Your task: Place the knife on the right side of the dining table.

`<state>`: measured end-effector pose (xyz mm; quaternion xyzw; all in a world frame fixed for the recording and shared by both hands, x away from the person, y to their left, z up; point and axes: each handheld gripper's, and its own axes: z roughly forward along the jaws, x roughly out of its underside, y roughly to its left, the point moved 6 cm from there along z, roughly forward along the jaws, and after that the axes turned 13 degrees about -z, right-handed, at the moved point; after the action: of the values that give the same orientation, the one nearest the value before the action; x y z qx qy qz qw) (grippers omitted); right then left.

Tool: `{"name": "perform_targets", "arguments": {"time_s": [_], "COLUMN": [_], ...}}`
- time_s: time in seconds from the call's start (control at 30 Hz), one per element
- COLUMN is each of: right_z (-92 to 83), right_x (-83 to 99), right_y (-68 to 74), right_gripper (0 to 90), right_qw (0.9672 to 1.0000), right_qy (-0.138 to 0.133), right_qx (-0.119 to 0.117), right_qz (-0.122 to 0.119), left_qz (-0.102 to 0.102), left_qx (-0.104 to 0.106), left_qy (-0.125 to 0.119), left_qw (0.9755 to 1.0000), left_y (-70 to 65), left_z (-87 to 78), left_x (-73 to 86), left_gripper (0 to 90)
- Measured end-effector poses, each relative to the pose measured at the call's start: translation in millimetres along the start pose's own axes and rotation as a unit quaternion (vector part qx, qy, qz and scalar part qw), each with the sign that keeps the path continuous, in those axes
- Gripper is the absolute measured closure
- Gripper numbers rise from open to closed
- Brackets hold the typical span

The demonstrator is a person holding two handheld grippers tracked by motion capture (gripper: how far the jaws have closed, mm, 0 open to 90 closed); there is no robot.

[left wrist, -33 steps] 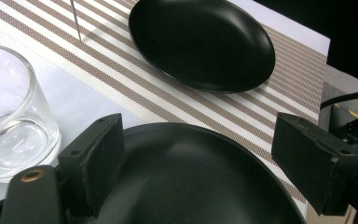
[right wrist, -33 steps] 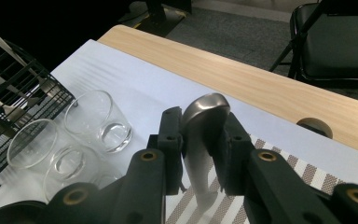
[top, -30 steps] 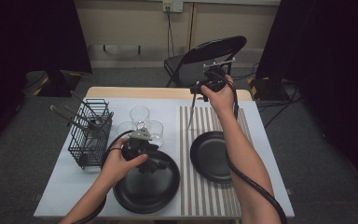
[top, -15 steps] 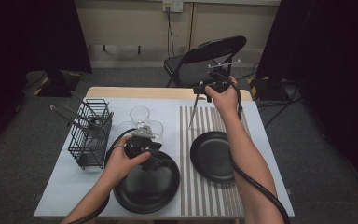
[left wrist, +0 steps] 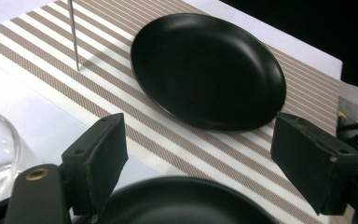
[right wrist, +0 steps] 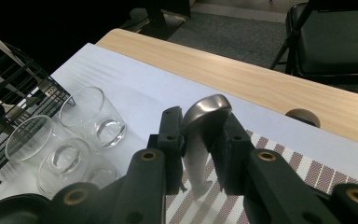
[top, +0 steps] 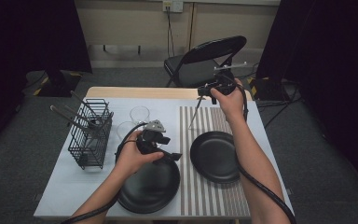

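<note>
My right gripper (right wrist: 200, 140) is shut on the rounded end of a metal spoon (right wrist: 204, 122). It is raised at the table's far side (top: 209, 90), and the spoon's thin handle (top: 193, 114) hangs down to the striped placemat (top: 214, 196). The handle's tip (left wrist: 73, 32) stands on the mat beside a black plate (left wrist: 209, 70). My left gripper (left wrist: 205, 161) is open with nothing between its pads, hovering over the far rim of a second black plate (left wrist: 182, 203). From above, the left gripper (top: 170, 156) sits over the near plate (top: 149, 189), left of the other plate (top: 214, 156).
Two clear glasses (top: 140, 114) (top: 125, 129) stand left of the mat, close to my left hand. A black wire basket (top: 91, 133) holding utensils is at the table's left. A folding chair (top: 205, 58) stands beyond the far wooden edge (right wrist: 261, 88).
My left gripper has shifted a little to the right over the near plate. The right gripper has stayed about where it was, with the spoon still in it.
</note>
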<state>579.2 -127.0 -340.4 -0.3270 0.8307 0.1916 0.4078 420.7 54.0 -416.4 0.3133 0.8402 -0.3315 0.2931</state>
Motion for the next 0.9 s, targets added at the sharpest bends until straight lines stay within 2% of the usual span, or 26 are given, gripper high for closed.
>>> {"name": "perform_targets", "arguments": {"time_s": [0.07,0.2,0.5,0.9], "right_z": [0.0,-0.1,-1.7,-3.6], "right_x": [0.1,0.1,0.9,3.7], "right_y": [0.3,1.7,4.2,0.3], "right_gripper": [74.8,74.8,74.9,74.9], "right_qw": [1.0000,1.0000,0.9999,1.0000], "right_qy": [0.000,-0.001,0.002,0.000], "right_qx": [0.000,0.000,0.000,-0.002], "right_qz": [0.000,-0.004,-0.011,-0.002], "left_qz": [-0.003,0.003,-0.005,-0.011], "left_qx": [-0.001,-0.008,-0.015,-0.029], "left_qy": [0.001,0.001,0.003,0.004], "left_qw": [1.0000,1.0000,0.9999,0.9995], "left_y": [0.4,2.2,6.0,20.0], "left_z": [3.8,11.4,28.4,47.4], "left_x": [-2.5,-7.7,-15.0,-22.6], "left_gripper": [18.3,20.1,23.3,27.3]}}
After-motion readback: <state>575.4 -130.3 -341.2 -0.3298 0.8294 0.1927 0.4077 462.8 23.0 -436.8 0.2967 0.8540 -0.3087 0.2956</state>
